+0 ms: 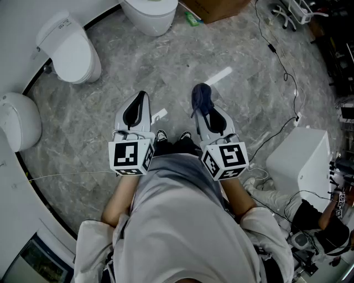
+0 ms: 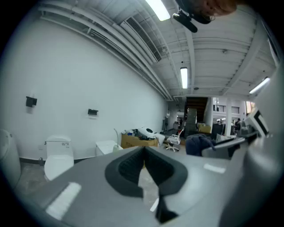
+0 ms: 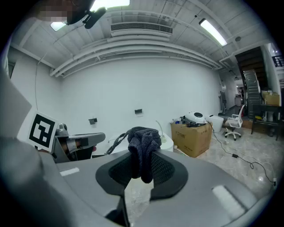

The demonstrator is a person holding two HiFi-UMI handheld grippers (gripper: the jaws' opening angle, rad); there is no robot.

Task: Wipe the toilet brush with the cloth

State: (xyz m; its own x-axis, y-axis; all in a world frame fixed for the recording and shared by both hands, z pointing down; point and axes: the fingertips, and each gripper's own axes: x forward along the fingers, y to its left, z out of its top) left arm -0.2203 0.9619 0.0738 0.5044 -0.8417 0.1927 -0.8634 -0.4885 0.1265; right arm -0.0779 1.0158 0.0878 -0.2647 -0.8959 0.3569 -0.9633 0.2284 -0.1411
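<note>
A dark blue cloth [image 1: 202, 100] is pinched in my right gripper [image 1: 202, 106] and bunches up over its tips. In the right gripper view the cloth [image 3: 143, 146] hangs down between the two pads, with my right gripper [image 3: 141, 156] shut on it. My left gripper [image 1: 141, 98] is held level beside it, a hand's width to the left. Its jaws meet at the tips with nothing between them, as the left gripper view [image 2: 144, 149] shows. The cloth [image 2: 199, 144] also shows there at the right. I cannot make out a toilet brush for certain in any view.
Below me is grey marbled floor [image 1: 166, 72]. White toilets stand at the upper left [image 1: 69, 50], top middle [image 1: 150, 14] and far left [image 1: 16, 119]. A cardboard box [image 1: 217, 6] lies at the top, a white cabinet [image 1: 301, 160] at the right. Black cables [image 1: 285, 66] cross the floor.
</note>
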